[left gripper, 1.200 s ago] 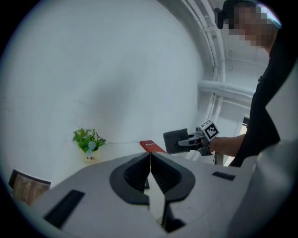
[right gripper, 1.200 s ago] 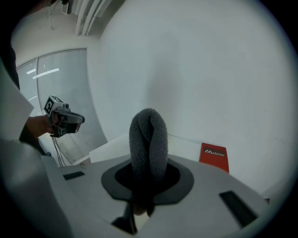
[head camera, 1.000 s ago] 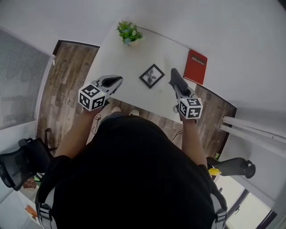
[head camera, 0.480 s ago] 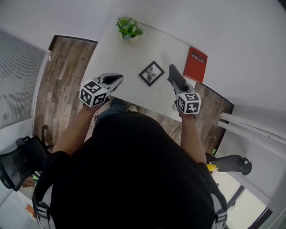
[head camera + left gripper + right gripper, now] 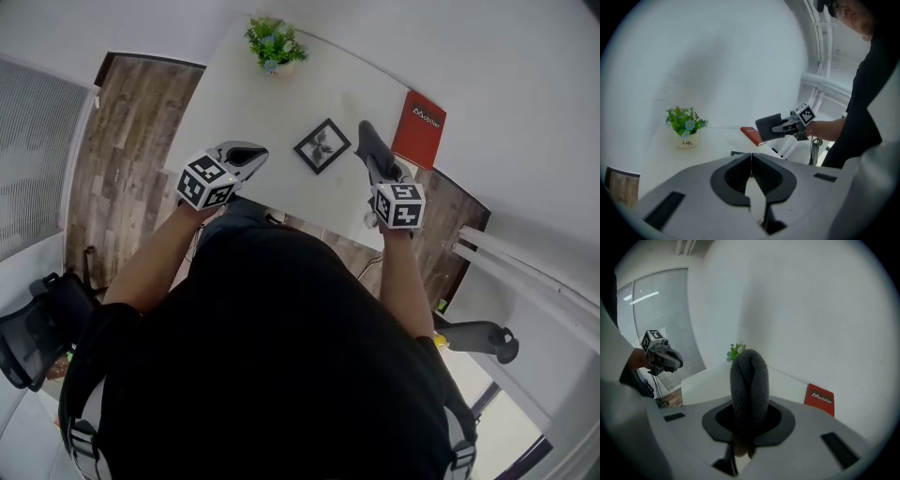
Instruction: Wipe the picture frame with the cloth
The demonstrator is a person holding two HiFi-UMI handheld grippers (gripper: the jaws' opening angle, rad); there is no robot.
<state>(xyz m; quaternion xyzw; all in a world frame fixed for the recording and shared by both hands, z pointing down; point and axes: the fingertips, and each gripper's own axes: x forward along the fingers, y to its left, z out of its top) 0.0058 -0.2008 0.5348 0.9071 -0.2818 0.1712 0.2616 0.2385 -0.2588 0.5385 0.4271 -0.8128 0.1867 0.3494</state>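
Observation:
A small black picture frame with a leaf print lies flat on the white table. Just right of it, my right gripper is shut on a folded dark grey cloth, which stands up between the jaws and hides the fingertips. Cloth and frame look apart in the head view. My left gripper hovers over the table's near edge, left of the frame, shut and holding nothing. The left gripper view shows the cloth in the other gripper, and a dark strip of the frame.
A potted plant stands at the table's far end, against the white wall. A red book lies at the right edge, beyond the cloth. Wooden floor lies left of the table, and a black office chair stands at the lower left.
Both grippers have come a little lower and closer to the table. The left one has shifted right toward the frame. The cloth stays held in the right gripper.

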